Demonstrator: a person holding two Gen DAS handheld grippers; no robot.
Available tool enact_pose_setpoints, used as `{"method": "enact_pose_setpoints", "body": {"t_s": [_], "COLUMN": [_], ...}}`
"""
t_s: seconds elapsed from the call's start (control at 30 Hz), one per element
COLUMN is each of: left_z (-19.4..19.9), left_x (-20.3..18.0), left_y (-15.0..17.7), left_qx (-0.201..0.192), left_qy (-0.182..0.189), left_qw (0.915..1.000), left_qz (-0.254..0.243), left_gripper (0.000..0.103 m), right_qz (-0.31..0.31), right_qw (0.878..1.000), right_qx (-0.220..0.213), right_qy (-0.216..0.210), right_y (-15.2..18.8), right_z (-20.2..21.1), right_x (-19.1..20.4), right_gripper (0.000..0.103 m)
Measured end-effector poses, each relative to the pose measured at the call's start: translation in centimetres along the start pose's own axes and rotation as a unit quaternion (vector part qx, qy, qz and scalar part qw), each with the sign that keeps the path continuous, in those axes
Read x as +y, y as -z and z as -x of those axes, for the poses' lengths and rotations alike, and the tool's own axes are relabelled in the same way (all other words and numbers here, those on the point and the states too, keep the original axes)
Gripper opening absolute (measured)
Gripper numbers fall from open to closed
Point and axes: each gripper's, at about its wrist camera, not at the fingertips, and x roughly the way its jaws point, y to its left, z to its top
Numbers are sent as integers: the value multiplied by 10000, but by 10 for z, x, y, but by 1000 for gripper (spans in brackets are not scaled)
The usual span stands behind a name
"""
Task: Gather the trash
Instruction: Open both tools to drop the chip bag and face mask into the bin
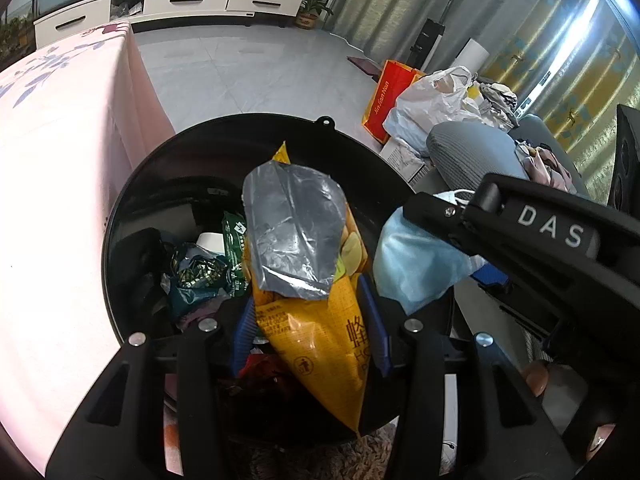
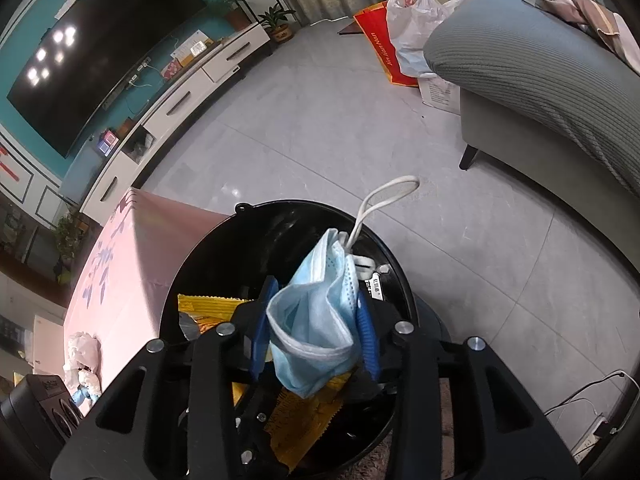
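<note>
Two pieces of trash hang over the round black plastic bin (image 1: pixel 132 200): the left hand-held gripper (image 1: pixel 308 320) clamps a yellow foil snack bag (image 1: pixel 316 344), the right hand-held gripper (image 2: pixel 316 332) barely pinches a crumpled blue face mask (image 2: pixel 316 320). Its ear loop could snag a pad and drop outside the bin.

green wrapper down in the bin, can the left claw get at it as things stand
Probably not. The left claw is shut on the yellow snack bag, which hangs over the black bin and fills its grip. The green wrapper lies deeper inside, to the left.
</note>
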Motion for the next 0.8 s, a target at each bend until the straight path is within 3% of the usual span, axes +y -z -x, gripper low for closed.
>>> {"method": "enact_pose_setpoints", "body": {"t_s": [0.3,0.8], "left_z": [5,47], "left_x": [0,17], "left_y": [-2,-9], "left_qx": [-63,-510], "left_qy": [21,-5], "left_qw": [10000,9985], "left_qz": [10,197], "left_gripper": [51,76], "right_qz": [-47,79], "right_qw": [10000,9995], "right_qx": [-55,-317], "right_qy": [10,-41], "right_y": [2,1], "right_z": [3,12], "right_x": [-2,6], "right_gripper": [43,65]}}
